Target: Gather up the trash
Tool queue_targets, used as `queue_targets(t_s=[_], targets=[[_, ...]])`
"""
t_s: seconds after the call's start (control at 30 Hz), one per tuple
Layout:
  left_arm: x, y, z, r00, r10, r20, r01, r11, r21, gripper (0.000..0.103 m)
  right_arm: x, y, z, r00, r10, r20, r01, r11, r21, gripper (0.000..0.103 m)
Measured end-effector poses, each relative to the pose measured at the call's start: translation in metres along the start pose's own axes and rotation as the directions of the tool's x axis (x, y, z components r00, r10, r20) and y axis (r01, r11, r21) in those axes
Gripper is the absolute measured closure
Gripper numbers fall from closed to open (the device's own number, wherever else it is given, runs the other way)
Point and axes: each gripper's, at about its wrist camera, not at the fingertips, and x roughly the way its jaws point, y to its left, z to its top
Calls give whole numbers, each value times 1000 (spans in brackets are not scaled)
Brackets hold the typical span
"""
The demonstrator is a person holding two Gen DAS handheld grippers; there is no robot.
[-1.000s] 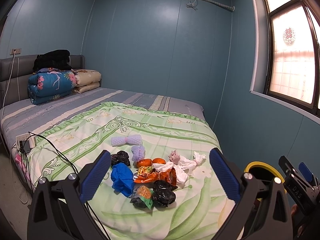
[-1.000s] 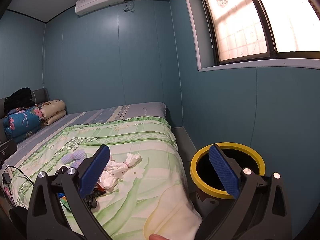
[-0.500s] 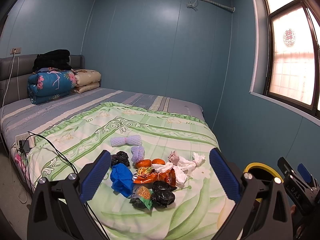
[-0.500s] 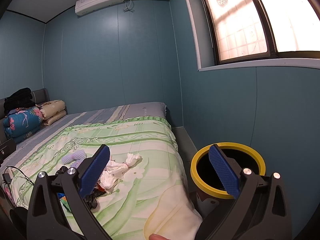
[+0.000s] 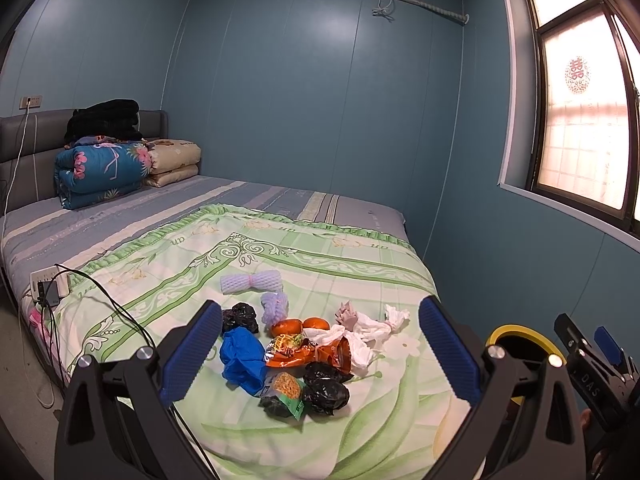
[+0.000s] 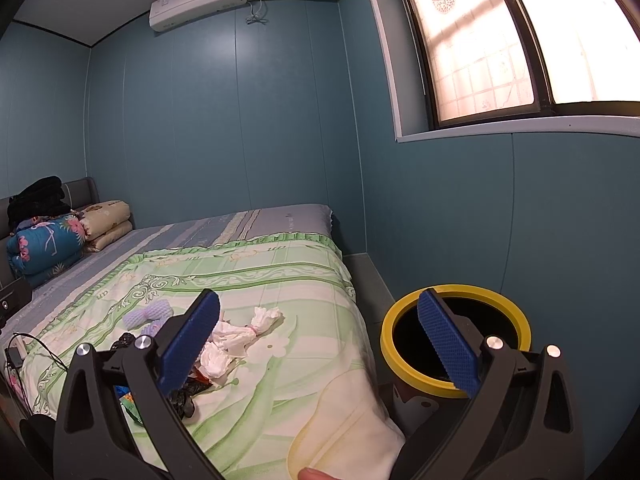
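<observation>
A heap of trash lies on the green floral bedspread [image 5: 168, 276]: a blue glove [image 5: 240, 354], black crumpled bags [image 5: 324, 392], an orange snack wrapper [image 5: 316, 354], two orange fruits [image 5: 300, 326], white tissues [image 5: 368, 330] and purple foam nets [image 5: 250, 281]. My left gripper [image 5: 320, 354] hangs open in front of the heap, nothing between its blue pads. My right gripper [image 6: 318, 344] is open too, with the tissues [image 6: 240, 334] by its left finger. The yellow-rimmed black bin [image 6: 456, 334] stands on the floor right of the bed, behind the right finger.
Folded quilts [image 5: 102, 170] and dark clothes are stacked at the headboard. A power strip [image 5: 50, 286] with cables lies on the bed's left edge. Blue walls close in on the right, below a window [image 6: 500, 40]. A narrow floor strip runs between bed and wall.
</observation>
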Motion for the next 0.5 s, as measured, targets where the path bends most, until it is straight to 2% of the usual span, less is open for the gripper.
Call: queue_targets(t_s=[0.5], targets=[[2, 1, 0, 1000, 2, -10, -2, 1000, -8, 8, 1, -2, 0, 1000, 4, -5, -4, 1000, 8, 8]])
